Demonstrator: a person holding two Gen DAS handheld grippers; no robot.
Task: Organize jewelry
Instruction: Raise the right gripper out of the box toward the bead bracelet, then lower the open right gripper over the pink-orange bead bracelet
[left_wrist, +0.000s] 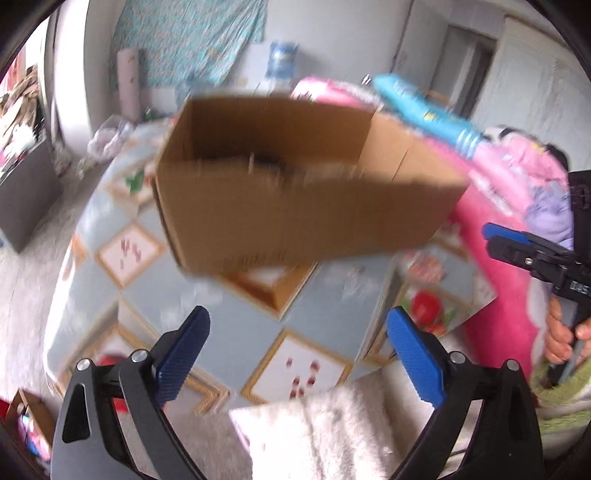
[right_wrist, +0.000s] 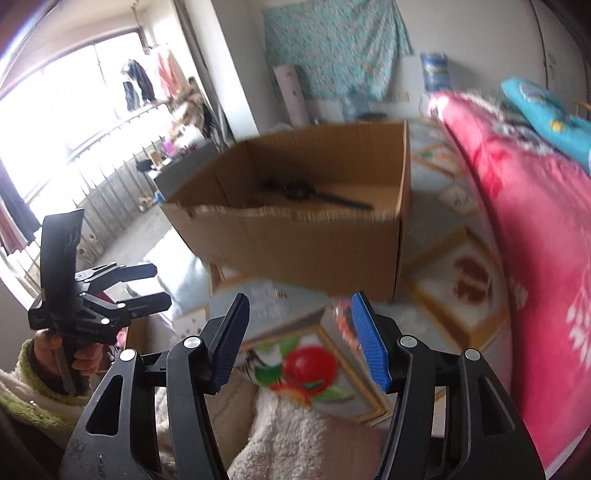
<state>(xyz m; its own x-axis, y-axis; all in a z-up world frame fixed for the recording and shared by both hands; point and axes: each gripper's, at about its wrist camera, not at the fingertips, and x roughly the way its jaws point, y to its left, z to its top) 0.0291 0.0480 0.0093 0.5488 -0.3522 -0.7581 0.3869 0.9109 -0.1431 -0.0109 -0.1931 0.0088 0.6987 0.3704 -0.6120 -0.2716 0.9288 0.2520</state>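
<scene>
Both tools stand open and empty, left tool (left_wrist: 297, 345) wide, right tool (right_wrist: 299, 336) partly, above the bed (left_wrist: 317, 291) with its fruit-patterned cover. One cardboard box (right_wrist: 295, 243) sits mid-bed, holding one dark wristwatch (right_wrist: 299, 190). One pink blanket (right_wrist: 517, 229) lines the bed's right edge. No writing is legible.

Motion blur smears your cardboard box (left_wrist: 295, 192) and the patterned bedspread (left_wrist: 229, 306) in both views; the dark strap-like thing (right_wrist: 314, 194) inside the box is too blurred to name; the small items (right_wrist: 343, 317) near your right gripper (right_wrist: 301, 332) stay unreadable.
</scene>
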